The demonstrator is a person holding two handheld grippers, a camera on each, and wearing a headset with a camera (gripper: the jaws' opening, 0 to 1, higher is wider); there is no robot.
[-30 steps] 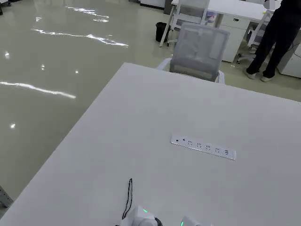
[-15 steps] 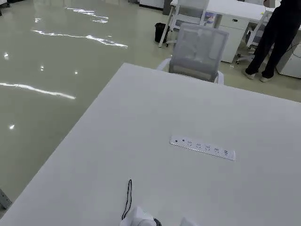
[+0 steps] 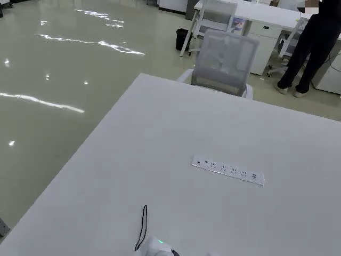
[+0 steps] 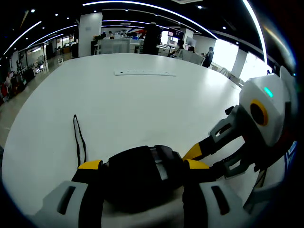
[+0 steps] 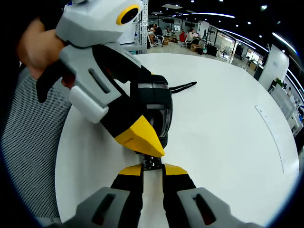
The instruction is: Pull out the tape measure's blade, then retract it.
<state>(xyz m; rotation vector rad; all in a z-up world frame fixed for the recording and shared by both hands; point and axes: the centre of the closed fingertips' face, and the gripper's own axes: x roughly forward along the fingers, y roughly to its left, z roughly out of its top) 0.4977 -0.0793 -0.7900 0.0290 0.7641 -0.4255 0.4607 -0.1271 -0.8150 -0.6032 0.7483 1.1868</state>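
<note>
Scene: A person at a white bench [image 3: 186,122] works a tape measure [image 4: 137,183] with a hand-held tool in each hand.
Tape measure: The black case sits low over the near end of the bench, and its thin strap [image 4: 78,137] trails flat across the top.
Left tool [image 4: 143,164]: It is pinching the case from both sides, with its yellow tips against the flanks.
Right tool [image 5: 152,170]: Its tips are pressed together on the small end hook [image 5: 151,163] of the blade, right at the mouth of the case.
Blade: Hardly any of it looks drawn out, so the pull seems to be only beginning.
Doing it well: Hold the case steady and draw the hook straight away from the mouth without twisting. On the return, guide the blade back slowly rather than letting it snap in.
Background: A power strip [image 3: 228,170] lies well apart, farther up the bench. A mesh chair [image 3: 224,58] stands at the far edge.
</note>
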